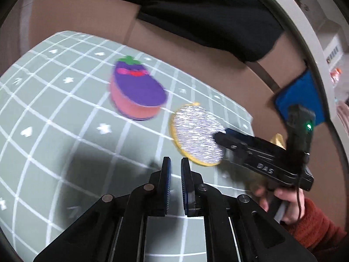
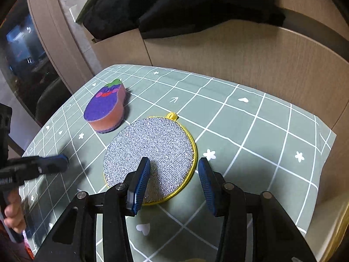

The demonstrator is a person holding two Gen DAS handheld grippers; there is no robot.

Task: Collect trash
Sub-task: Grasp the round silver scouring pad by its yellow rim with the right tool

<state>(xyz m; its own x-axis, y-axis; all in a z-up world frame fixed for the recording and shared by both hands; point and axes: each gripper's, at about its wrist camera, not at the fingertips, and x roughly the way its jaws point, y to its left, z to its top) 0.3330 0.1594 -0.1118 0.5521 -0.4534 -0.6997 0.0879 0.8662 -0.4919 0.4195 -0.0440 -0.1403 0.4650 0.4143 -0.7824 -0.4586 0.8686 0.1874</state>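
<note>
2 items uncollected on green grid mat (image 2: 250,118): eggplant sponge (image 2: 104,109), round scrubber (image 2: 150,159). Right gripper (image 2: 174,181) spread, opening over scrubber's edge; left gripper (image 1: 175,185) pressed together, empty.

Round silver scrubber (image 2: 152,155), flat beside eggplant sponge (image 2: 106,110)

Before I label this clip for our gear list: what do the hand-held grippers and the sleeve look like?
Both hand-held grippers, left and right, are black, with ribbed blue pads. The right one carries white lettering, a green light and a black cable. The sleeve is rust-red knit.
</note>
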